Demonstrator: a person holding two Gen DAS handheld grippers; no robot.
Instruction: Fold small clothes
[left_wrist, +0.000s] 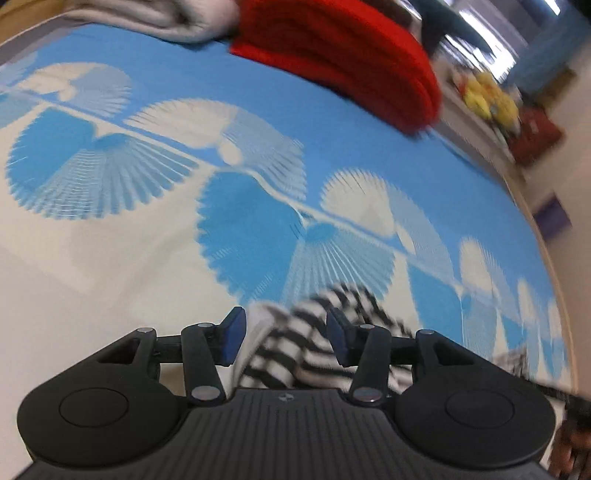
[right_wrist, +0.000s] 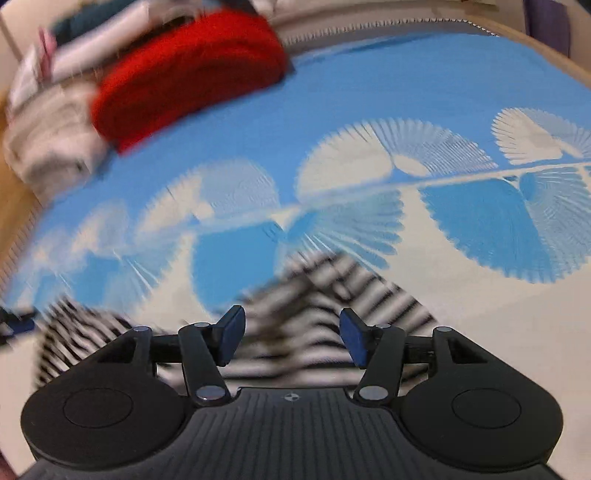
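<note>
Two grippers, jaws spread, over one striped garment.

Left gripper (left_wrist: 286, 338) and right gripper (right_wrist: 291, 338) both stand open, pads clear of the striped garment (right_wrist: 314, 295) at lower centre of each view, which lies loose on the blue-and-white sheet (left_wrist: 258, 110); likely released to settle flat. Red stack (left_wrist: 343, 55) sits upper frame, clear of the working area.

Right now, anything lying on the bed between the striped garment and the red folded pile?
Nothing. In both wrist views only bare blue-and-white bedspread runs from the striped garment up to the red folded pile.
</note>
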